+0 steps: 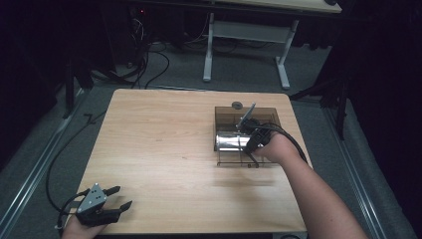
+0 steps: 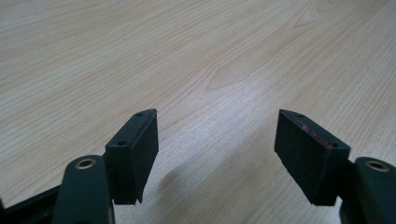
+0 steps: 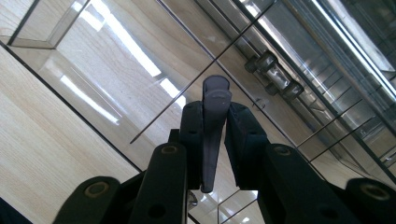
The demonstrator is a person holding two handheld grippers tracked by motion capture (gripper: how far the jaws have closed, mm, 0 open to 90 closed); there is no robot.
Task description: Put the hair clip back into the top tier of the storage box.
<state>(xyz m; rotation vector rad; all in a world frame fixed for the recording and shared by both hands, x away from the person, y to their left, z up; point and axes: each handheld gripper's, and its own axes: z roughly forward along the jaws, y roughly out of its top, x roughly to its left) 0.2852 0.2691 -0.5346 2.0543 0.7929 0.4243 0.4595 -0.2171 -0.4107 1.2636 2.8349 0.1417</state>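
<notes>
High view puts our right gripper (image 1: 252, 138) over the clear box (image 1: 222, 115) at the far right of the table (image 1: 159, 144), w/ a shiny metal can (image 1: 230, 141) lying on its side inside the box, just beside the jaws; the left gripper (image 1: 118, 198) rests at the near left corner, well apart from all that, jaws wide w/ nothing between them, as the left gripper view confirms (image 2: 217, 154).

Right gripper view shows the tongs closed narrow on a thin grey handle (image 3: 212, 135), pads pressing it from both sides; it seems to be the knob or tab of the box lid (image 1: 247, 117), which tilts up in the high view, though we can't tell the exact part.

Step in hand, as we judge it: swinging that lid on its hinge (image 3: 273, 74). To do it well we keep the pinch firm but not crushing; the handle is slim and smooth, so it could slip sideways; we follow the arc of the hinge rather than pull straight; we keep the wrist clear of the can; the box is light, so the left gripper may need to steady it if it starts to slide.
</notes>
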